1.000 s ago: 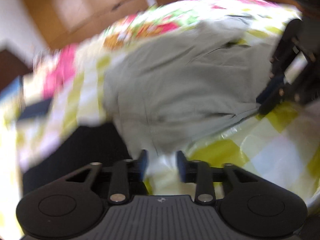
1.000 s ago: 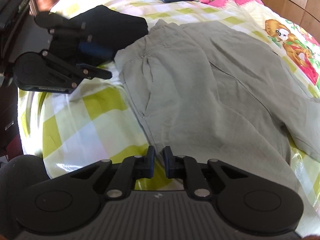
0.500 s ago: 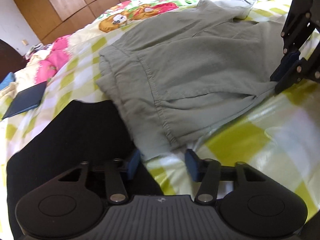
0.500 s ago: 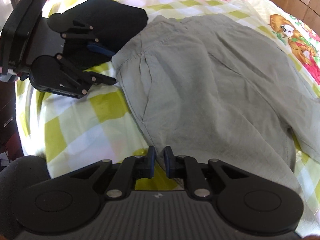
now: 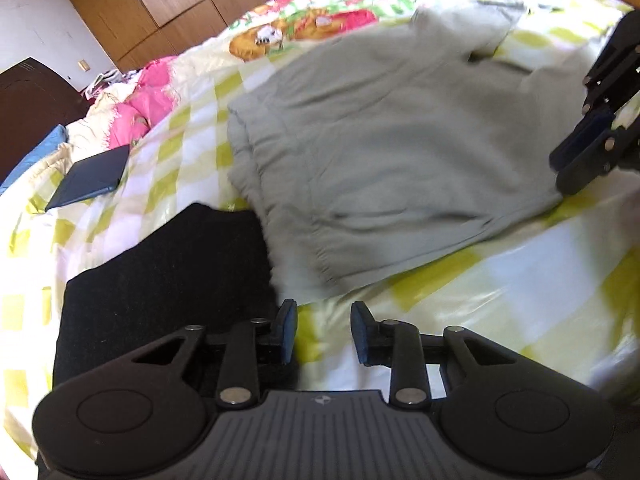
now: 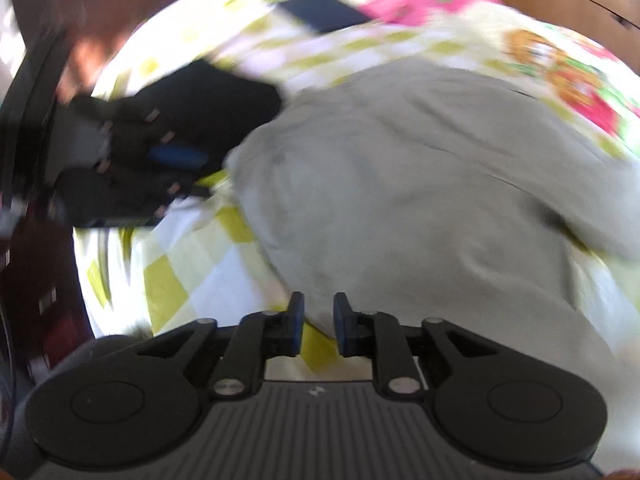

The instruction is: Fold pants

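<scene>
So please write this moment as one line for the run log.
left gripper: open, empty, near waistband corner | right gripper: open, empty, at pants edge | grey pants: flat on bed, unfolded | black garment: beside waistband

Left gripper (image 5: 323,330): jaws apart, empty | grey pants (image 5: 384,160): spread on checked bedspread (image 5: 500,280) | black garment (image 5: 160,272): touching waistband

A bed carries a quilt (image 5: 500,280) checked in yellow-green and white, with cartoon animal prints (image 5: 264,40) and pink patches (image 5: 136,116) toward its far side. A folded black garment (image 5: 160,272) lies on the quilt. Well apart from it, a dark blue flat book-like item (image 5: 90,180) rests near the pink patch. Wooden wardrobe doors (image 5: 180,4) stand behind the bed, beside a white wall (image 5: 36,20).
</scene>
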`<state>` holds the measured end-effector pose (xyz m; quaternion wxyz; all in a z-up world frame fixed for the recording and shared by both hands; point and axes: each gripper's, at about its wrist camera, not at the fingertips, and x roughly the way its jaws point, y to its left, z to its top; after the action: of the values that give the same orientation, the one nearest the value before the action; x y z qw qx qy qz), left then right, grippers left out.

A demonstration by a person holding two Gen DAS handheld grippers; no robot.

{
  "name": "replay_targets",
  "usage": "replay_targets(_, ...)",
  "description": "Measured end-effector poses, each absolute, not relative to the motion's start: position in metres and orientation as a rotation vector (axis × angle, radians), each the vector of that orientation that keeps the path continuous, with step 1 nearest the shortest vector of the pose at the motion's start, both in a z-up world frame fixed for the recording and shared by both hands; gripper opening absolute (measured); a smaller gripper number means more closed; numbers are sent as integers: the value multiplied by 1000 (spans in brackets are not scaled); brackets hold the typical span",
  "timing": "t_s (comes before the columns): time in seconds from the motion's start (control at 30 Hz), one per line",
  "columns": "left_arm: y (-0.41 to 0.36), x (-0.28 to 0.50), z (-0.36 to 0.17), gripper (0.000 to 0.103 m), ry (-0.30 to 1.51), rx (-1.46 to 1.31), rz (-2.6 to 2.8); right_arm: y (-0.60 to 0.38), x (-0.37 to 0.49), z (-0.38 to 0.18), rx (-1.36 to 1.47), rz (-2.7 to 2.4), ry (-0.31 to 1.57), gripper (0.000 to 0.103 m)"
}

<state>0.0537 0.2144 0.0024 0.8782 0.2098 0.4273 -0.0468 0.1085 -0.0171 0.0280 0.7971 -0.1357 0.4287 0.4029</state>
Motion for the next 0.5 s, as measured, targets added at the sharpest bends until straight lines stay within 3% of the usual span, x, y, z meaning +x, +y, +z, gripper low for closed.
replay_targets(0.23, 172, 44, 13, 47, 888, 376, -82, -201, 123, 35, 26, 325, 928, 20)
replay_targets(0.5, 53, 76, 20, 56, 769, 363, -288, -402, 114, 19, 417, -181, 810, 31)
